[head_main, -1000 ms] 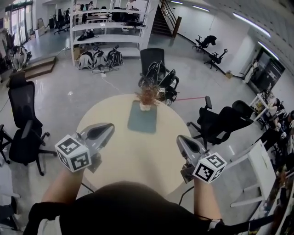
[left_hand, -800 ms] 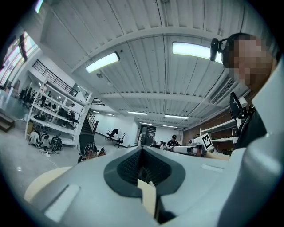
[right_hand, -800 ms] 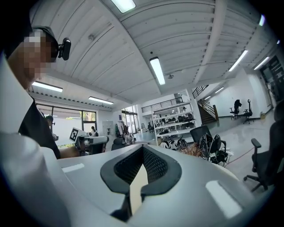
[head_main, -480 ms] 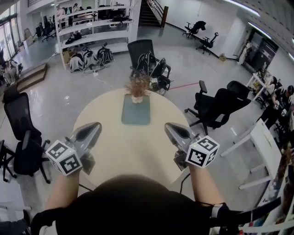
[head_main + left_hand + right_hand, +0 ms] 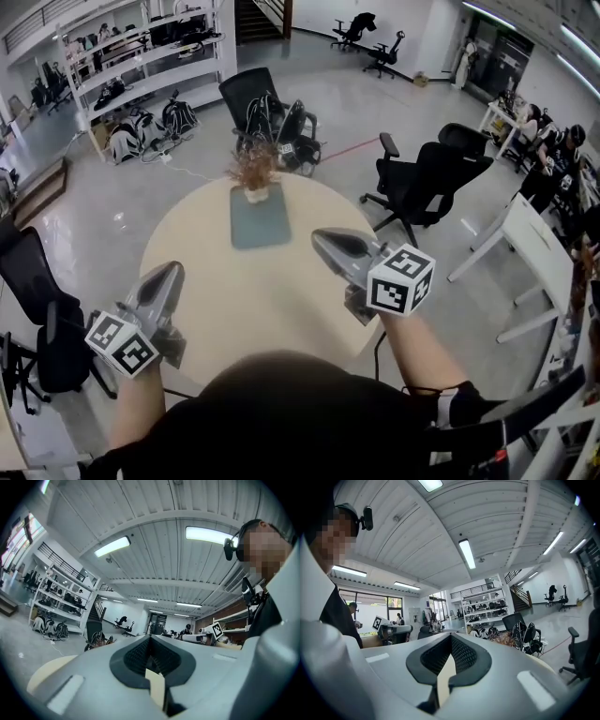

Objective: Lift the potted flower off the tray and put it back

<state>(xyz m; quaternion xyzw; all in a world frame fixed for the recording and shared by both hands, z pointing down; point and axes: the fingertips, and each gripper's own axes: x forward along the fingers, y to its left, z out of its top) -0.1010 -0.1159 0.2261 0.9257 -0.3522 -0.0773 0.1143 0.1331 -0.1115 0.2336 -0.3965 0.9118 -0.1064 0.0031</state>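
1. Across the middle of the head view, the round pale table point(image 5: 281, 309) fills the scene. Both grippers hang over its near edge, well apart from the action at the far side.
2. Next size down, the teal tray point(image 5: 263, 228) lies flat toward the table's far edge, its long side running away from the person.
3. Now the tools. The left gripper point(image 5: 172, 272) sits low at the near left rim, pointing level, jaws pressed together with nothing between them. The right gripper point(image 5: 321, 240) reaches a little further in over the table, level too. Its jaws are likewise closed and empty, and its own view shows the pads meeting.
4. And the star of the show: the potted flower point(image 5: 254, 187) stands upright at the tray's far end, a small white pot with brown, dried-looking sprigs on top. It appears to rest on the tray, which is where the task wants it.
5. Judgement call: this fits a pot waiting to be lifted just as well as a pot set back down. These views don't separate the two.
6. Handling note for either case: it looks top-heavy and brittle. Any grip belongs on the pot's body, never the sprigs. The pot should be kept upright and seated squarely inside the tray's edge.
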